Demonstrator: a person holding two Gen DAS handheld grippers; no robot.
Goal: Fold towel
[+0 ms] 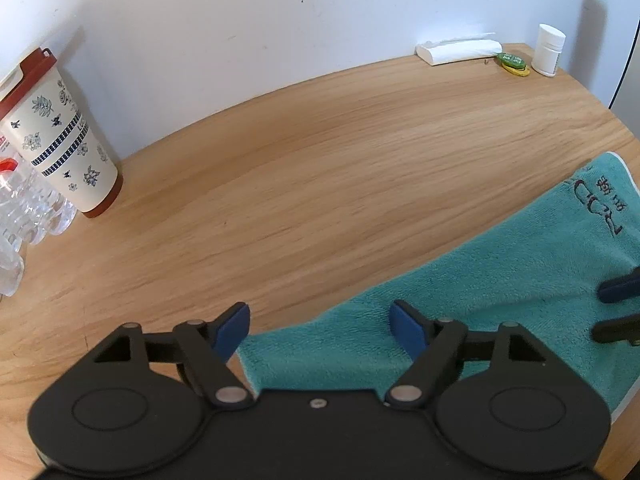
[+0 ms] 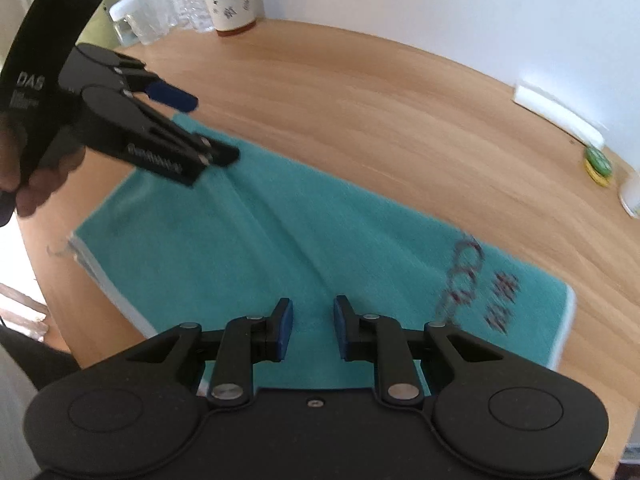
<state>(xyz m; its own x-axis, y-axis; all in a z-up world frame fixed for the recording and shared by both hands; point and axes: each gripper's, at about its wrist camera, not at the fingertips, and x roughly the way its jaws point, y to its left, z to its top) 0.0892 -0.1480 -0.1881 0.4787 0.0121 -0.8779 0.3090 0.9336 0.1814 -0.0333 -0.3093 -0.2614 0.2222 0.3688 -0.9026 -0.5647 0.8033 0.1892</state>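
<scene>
Because the teal towel (image 1: pixel 480 300) lies flat on the wooden counter (image 1: pixel 320 160), the left claw (image 1: pixel 320 324) hangs over the towel's near-left corner with its jaws spread wide and nothing between them, one blue pad (image 1: pixel 406 326) above the towel and the other above bare wood, likely ready to straddle the hem. A patterned cup (image 1: pixel 64 140) and clear bottles (image 1: pixel 32 208) stand well away from the towel, leaving it room. From the right wrist, the right claw (image 2: pixel 313 328) hovers over the towel's middle, jaws narrowly apart and gripping nothing. The towel looks once-folded lengthwise, its embroidered logo (image 2: pixel 464 276) up.
</scene>
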